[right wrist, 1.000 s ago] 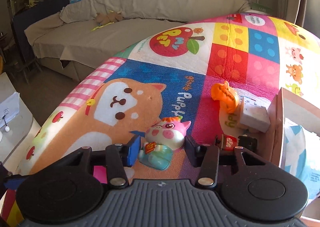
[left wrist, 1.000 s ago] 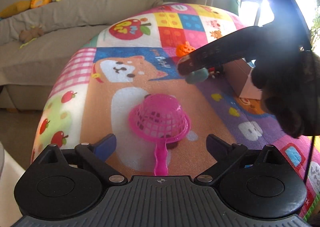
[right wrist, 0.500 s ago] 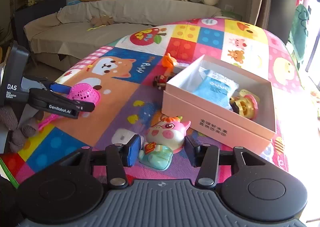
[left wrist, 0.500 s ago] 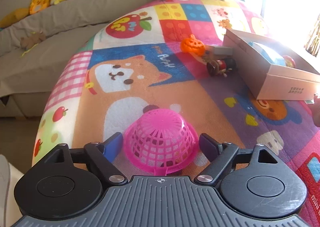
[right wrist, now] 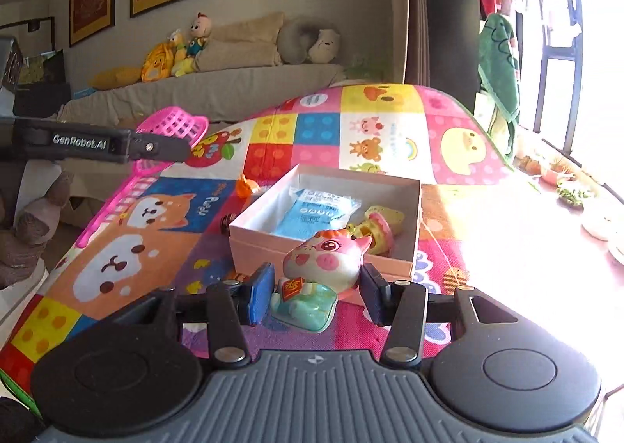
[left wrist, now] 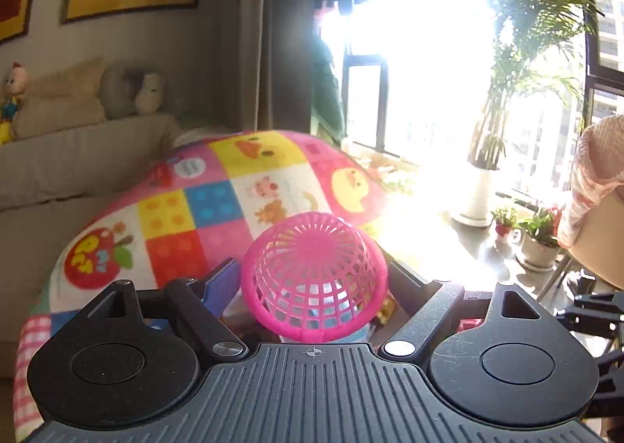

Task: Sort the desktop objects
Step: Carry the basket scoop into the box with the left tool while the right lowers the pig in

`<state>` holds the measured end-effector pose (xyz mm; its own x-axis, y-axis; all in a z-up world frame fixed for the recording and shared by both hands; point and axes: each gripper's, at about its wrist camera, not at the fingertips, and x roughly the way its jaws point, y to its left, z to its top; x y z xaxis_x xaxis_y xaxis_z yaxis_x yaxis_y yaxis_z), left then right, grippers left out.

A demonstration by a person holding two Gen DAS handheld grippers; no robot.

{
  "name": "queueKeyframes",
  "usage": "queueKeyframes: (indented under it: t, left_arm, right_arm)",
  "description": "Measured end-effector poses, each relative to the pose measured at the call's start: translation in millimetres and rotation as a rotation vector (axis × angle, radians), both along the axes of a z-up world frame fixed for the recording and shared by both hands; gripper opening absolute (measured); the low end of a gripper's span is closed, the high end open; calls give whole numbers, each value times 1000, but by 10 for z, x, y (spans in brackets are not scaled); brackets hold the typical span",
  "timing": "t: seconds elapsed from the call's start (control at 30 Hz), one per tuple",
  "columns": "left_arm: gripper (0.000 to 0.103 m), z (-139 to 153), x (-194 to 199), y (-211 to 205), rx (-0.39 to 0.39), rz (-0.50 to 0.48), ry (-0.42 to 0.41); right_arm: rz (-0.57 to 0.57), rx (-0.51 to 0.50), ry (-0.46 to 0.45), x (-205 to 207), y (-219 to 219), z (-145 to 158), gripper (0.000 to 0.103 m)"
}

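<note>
- While gripped between the fingers of the left gripper (left wrist: 314, 279), the pink mesh strainer (left wrist: 315, 275) hangs clear of the patchwork play mat (left wrist: 218, 201), bowl turned dome-outward; from the right wrist view its long handle slants down toward the mat.
- Cow figurine (right wrist: 321, 271), pink-faced with a teal body: clamped between the pads of the right gripper (right wrist: 314, 292), held just in front of the near wall of the box.
- Pink cardboard box (right wrist: 323, 248), open, resting on the mat: contains a blue packet (right wrist: 318, 209) and a yellow figurine (right wrist: 380, 226).
- Orange toy (right wrist: 245, 185): on the mat just beside the box's far left corner.
- Sofa (right wrist: 218, 91) with plush toys: behind the mat.
- Potted palm (left wrist: 507, 64): by the bright window.
</note>
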<state>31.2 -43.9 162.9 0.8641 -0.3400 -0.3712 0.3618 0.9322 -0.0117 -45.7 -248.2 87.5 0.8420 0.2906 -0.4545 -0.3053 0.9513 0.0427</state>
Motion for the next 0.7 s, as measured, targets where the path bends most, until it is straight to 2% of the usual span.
queueKeyframes:
  t: [0.07,0.13,0.27,0.37,0.53,0.7]
  left_arm:
    - [87,77,329,-267,-19,-20,10]
    - [87,62,632,-475,-60,-36,52]
    - [88,-219,1176,-834,-106,-27,176]
    - [92,-479,1383,-850,-139,-10,283]
    - [96,-573,1273,-489,-146,33,263]
    - [98,-649,837,-90,-70,98,194]
  right_arm:
    - [-17,22,-4,27,-54,-20,48]
    - [-29,30,4,52,-95,-73,48]
    - [-68,26,28,53,-221,-212,48]
    - [-102,32,50,71,-324,-300,48]
    - [-129,36,70,106,-390,-387,48]
    - [-115,43,61,233,-313,-344,48]
